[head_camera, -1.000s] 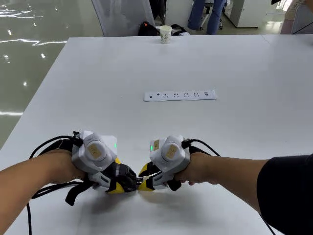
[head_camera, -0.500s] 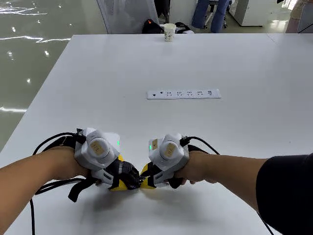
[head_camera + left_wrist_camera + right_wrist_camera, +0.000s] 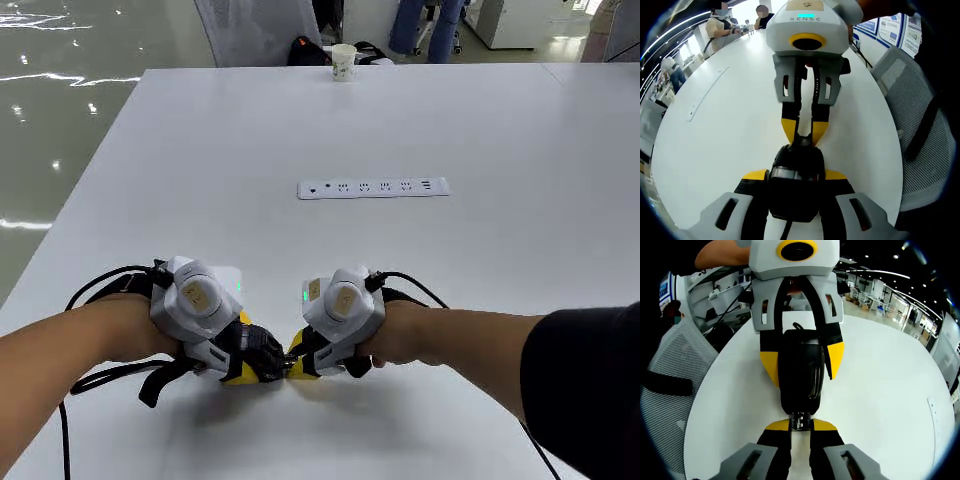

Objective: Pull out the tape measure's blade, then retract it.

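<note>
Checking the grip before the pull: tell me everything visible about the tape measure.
The tape measure is a compact black case, plastic-looking with ribbed sides, clamped between the left gripper's yellow-tipped jaws near the white table's front edge. Its small metal blade tip is pinched in the right gripper's jaws, right at the case mouth, barely pulled out.

I saw the left gripper (image 3: pixel 245 352) cover much of the tape measure (image 3: pixel 264 352), with the blade (image 3: pixel 799 420) mostly buried in the right gripper (image 3: pixel 799 426).
</note>
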Demonstrator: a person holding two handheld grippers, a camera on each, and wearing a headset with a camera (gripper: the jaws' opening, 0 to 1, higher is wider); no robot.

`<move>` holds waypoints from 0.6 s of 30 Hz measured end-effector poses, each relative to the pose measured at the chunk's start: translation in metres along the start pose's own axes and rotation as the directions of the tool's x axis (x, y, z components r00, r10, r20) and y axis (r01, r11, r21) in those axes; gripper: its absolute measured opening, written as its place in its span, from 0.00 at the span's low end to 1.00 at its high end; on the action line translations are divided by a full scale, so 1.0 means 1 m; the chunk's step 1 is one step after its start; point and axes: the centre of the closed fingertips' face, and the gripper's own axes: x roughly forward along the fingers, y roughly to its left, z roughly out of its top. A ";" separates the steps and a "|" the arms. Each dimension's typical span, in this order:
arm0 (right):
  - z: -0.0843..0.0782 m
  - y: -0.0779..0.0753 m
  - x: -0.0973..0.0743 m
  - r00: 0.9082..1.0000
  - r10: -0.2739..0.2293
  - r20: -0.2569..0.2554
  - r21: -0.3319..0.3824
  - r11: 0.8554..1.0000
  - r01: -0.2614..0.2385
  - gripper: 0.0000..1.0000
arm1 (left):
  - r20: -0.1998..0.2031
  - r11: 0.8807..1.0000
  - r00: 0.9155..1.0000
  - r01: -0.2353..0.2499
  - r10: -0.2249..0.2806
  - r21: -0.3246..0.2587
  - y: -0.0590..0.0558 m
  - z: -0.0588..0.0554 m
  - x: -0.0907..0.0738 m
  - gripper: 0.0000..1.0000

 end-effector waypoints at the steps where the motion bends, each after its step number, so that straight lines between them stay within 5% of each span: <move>1: 0.000 0.000 0.000 1.000 0.000 -0.002 0.001 1.000 0.000 0.10 | -0.001 1.000 1.000 0.000 0.000 -0.001 0.000 0.000 0.000 0.34; 18: -0.010 0.000 -0.005 1.000 -0.006 -0.020 0.011 1.000 0.007 0.10 | -0.011 1.000 1.000 0.002 -0.002 -0.001 0.001 -0.001 0.001 0.34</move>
